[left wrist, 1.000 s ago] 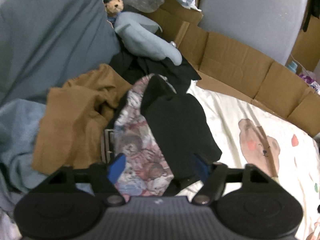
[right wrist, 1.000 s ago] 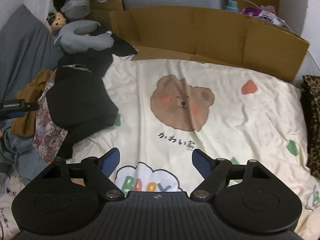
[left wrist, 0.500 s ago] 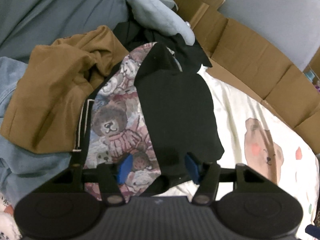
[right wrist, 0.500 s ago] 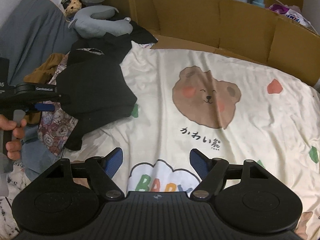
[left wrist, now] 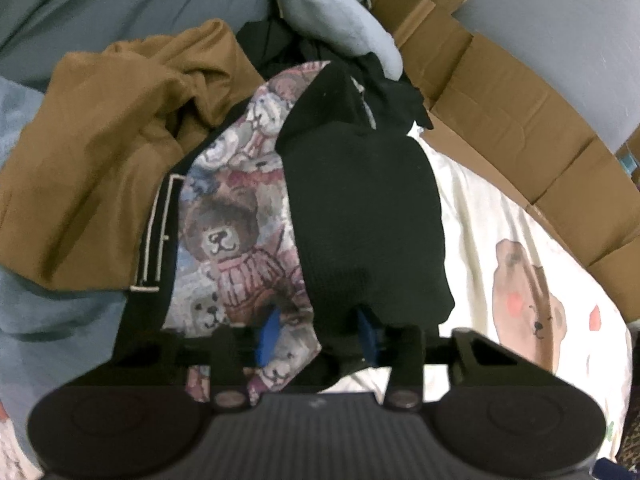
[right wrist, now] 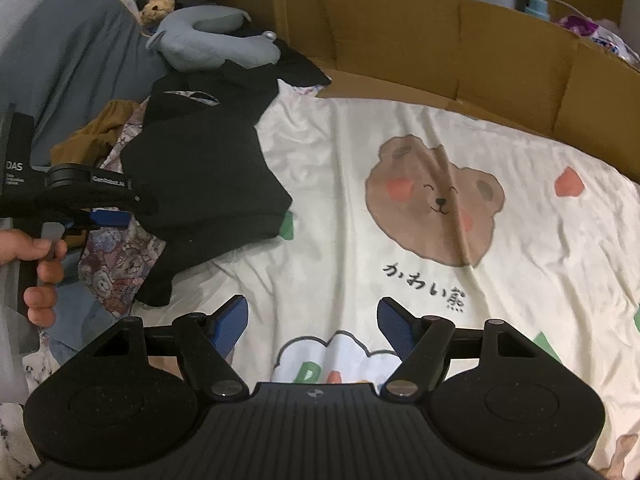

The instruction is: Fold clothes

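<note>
Left gripper [left wrist: 318,330] has just been closing, pinching the black sweater's [left wrist: 360,208] hem, its pads half buried in fabric; right gripper [right wrist: 313,326] hangs spread.

A black sweater [left wrist: 360,208] lies over a cloth printed with brown and pink teddy bears [left wrist: 236,236]. In the left of the frame sits a mustard-brown garment [left wrist: 100,152], with pale blue fabric [left wrist: 52,320] below it. The cream bedsheet [right wrist: 360,152] shows a brown smiling bear [right wrist: 432,204] with pink cheeks. The cardboard [right wrist: 440,40] is tan, and the neck pillow [right wrist: 212,40] is grey-blue.
</note>
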Action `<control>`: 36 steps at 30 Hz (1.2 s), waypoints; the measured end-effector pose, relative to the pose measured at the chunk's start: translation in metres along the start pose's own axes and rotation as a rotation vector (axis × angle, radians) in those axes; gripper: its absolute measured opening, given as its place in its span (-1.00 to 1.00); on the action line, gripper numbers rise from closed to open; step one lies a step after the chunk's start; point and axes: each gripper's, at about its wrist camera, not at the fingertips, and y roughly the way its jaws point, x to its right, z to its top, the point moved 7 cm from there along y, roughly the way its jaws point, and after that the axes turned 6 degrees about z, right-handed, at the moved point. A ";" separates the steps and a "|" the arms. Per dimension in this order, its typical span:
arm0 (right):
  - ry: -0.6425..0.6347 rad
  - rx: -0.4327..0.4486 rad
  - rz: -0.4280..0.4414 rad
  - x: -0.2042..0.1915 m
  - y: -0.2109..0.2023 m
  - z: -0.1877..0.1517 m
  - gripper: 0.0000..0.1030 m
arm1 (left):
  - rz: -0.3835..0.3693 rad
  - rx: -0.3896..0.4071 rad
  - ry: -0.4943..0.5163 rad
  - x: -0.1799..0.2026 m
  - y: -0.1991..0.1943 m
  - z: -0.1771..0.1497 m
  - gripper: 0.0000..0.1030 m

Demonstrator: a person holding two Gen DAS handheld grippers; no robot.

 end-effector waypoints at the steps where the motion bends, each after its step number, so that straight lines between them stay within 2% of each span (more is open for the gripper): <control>1: -0.003 0.008 0.012 -0.002 0.001 0.001 0.47 | -0.007 -0.001 -0.008 -0.001 0.001 0.000 -0.45; 2: -0.004 0.015 0.026 -0.005 0.003 0.002 0.46 | -0.016 -0.001 -0.019 -0.003 0.002 -0.001 -0.67; 3: -0.005 0.023 0.037 -0.007 0.005 0.003 0.46 | -0.025 -0.001 -0.032 -0.005 0.002 -0.001 -0.81; 8: -0.006 0.048 0.070 -0.018 0.015 0.007 0.46 | -0.083 0.016 -0.090 -0.013 -0.003 -0.004 -0.94; 12: -0.022 0.060 0.095 -0.028 0.020 0.014 0.46 | -0.140 0.058 -0.116 -0.016 -0.016 -0.006 -0.96; 18: -0.042 0.079 0.120 -0.037 0.026 0.028 0.47 | -0.186 0.103 -0.140 -0.016 -0.036 -0.010 -0.97; 23: -0.039 0.081 0.164 -0.046 0.028 0.039 0.47 | -0.225 0.126 -0.122 -0.011 -0.054 -0.018 -0.97; 31: -0.014 0.078 0.269 -0.068 0.029 0.058 0.46 | -0.294 0.105 -0.058 0.004 -0.053 -0.040 -0.97; 36: 0.025 0.000 0.341 -0.075 0.039 0.056 0.46 | -0.321 0.067 -0.007 0.010 -0.054 -0.064 -0.97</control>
